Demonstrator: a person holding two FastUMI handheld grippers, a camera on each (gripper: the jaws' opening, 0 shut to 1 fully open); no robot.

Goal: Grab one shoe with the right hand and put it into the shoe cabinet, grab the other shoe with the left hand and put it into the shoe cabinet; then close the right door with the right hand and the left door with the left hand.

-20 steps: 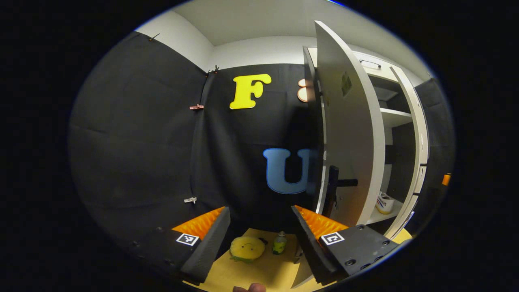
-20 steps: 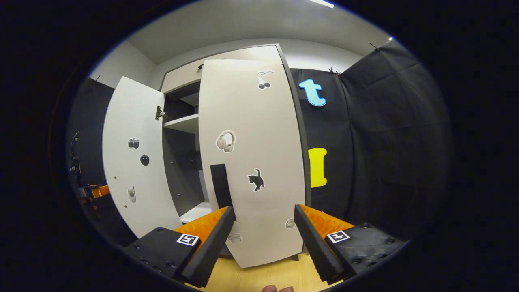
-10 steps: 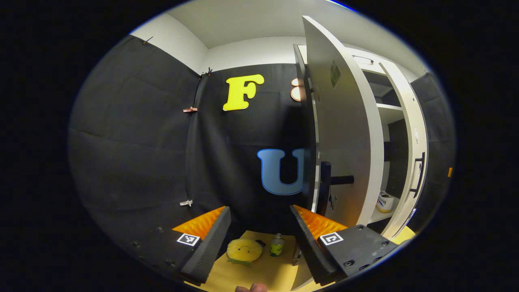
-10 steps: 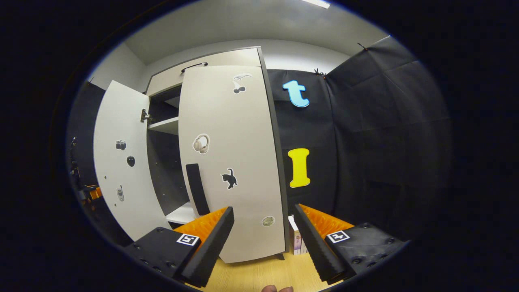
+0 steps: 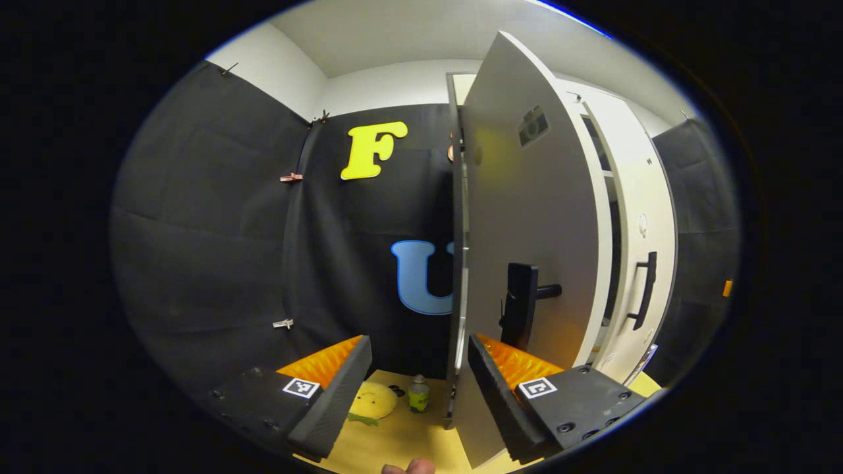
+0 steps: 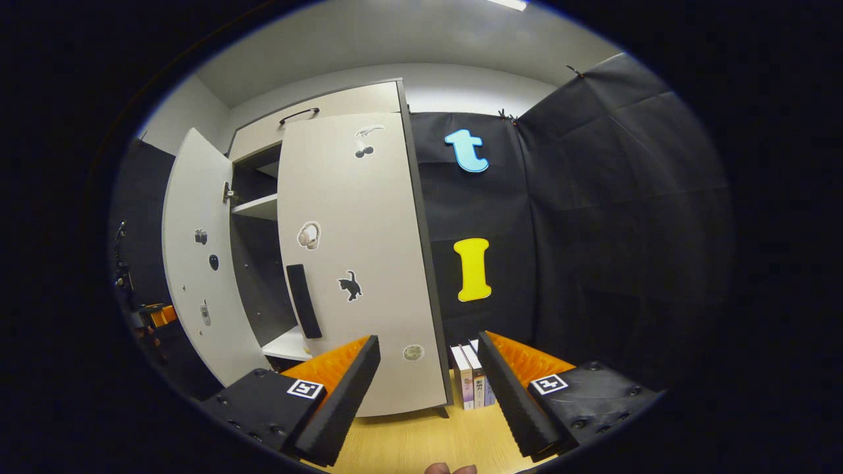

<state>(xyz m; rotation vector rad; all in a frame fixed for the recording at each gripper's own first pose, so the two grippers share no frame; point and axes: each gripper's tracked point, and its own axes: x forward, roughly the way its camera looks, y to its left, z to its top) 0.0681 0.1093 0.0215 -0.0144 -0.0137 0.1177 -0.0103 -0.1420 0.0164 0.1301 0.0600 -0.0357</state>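
In the left gripper view the white shoe cabinet's left door (image 5: 533, 217) stands partly open, edge-on to me, with its black handle (image 5: 520, 309) just above my right finger. My left gripper (image 5: 418, 388) is open and holds nothing, close to that door's edge. Beyond it the right door (image 5: 642, 224) looks shut or nearly so. In the right gripper view the right door (image 6: 349, 263) lies against the cabinet, its black handle (image 6: 303, 301) facing me, and the left door (image 6: 197, 263) hangs ajar. My right gripper (image 6: 428, 388) is open and empty, a little back from the right door.
A yellow plush toy (image 5: 372, 401) and a small bottle (image 5: 417, 394) sit on the wooden floor left of the cabinet. Several books (image 6: 469, 385) stand on the floor at its right side. A white shelf (image 6: 257, 207) shows in the gap between the doors.
The right door has swung shut while my right gripper drew back and turned right. The left door has swung further toward shut, hiding the shoe seen inside earlier.
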